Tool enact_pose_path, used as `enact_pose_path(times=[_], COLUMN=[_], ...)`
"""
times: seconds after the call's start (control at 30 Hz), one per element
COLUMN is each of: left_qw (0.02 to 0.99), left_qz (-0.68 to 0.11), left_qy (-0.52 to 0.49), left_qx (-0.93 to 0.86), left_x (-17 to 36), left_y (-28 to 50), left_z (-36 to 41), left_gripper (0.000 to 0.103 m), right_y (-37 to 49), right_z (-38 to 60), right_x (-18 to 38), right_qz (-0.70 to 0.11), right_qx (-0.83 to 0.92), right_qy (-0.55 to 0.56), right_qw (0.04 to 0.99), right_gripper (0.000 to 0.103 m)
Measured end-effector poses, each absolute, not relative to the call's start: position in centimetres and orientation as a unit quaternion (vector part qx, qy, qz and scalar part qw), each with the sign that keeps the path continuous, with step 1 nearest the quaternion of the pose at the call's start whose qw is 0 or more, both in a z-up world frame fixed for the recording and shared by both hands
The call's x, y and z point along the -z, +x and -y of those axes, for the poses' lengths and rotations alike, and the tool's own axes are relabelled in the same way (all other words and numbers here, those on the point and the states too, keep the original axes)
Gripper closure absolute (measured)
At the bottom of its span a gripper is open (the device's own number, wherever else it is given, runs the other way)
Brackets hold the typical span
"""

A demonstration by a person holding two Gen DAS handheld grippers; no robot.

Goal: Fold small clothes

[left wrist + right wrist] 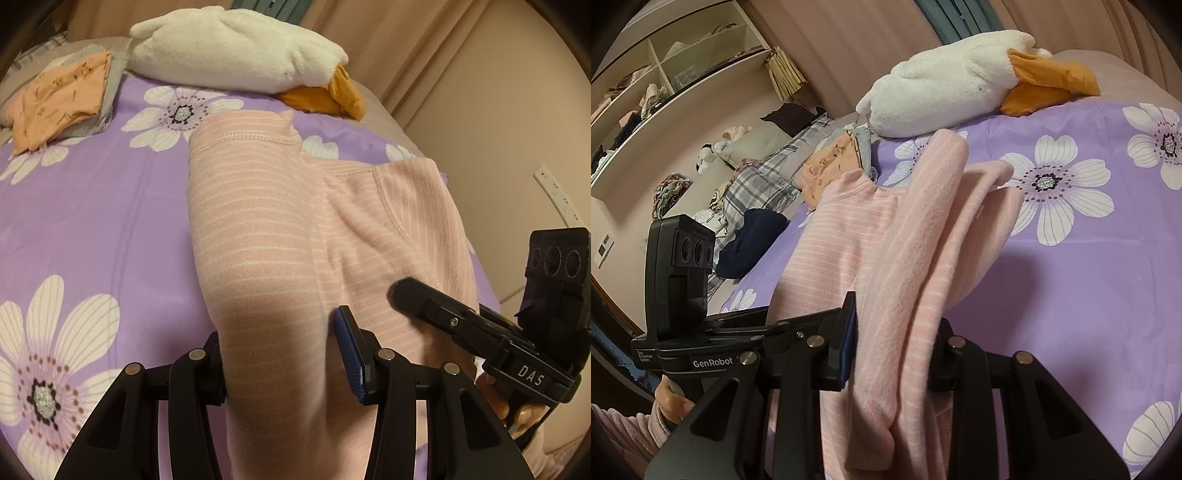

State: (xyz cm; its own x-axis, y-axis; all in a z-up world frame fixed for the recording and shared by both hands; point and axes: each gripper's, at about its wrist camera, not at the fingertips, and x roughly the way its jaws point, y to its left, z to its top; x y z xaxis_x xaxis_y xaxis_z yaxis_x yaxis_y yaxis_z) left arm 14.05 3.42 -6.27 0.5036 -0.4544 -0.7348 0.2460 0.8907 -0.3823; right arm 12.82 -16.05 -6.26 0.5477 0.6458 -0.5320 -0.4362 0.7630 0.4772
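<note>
A pink striped garment (258,229) lies stretched across the purple flowered bedspread (92,221). My left gripper (282,354) is shut on the near edge of its left part; the cloth fills the gap between the fingers. My right gripper (894,354) is shut on the bunched right part of the same garment (908,266) and holds it lifted above the bed. The right gripper also shows in the left wrist view (443,314), and the left gripper in the right wrist view (798,325).
A white plush duck with orange feet (236,48) lies at the far end of the bed. A stack of folded clothes, orange on top (59,99), sits at the far left. A dark blue cloth (750,240) and plaid bedding (757,181) lie beyond the bedspread's left edge.
</note>
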Motion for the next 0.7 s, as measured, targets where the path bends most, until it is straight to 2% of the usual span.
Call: enact_pose_path(times=[0.7], left_qw=[0.853], left_qz=[-0.467], left_qy=[-0.109], left_qx=[0.205], left_x=[7.6], left_y=[16.6], left_z=[-3.5], left_gripper=[0.056], right_y=[15.1], right_z=[15.8], right_x=[7.5], right_qz=[-0.371], right_qx=[-0.303], right_qy=[0.148], right_qw=[0.866], right_gripper=[0.073])
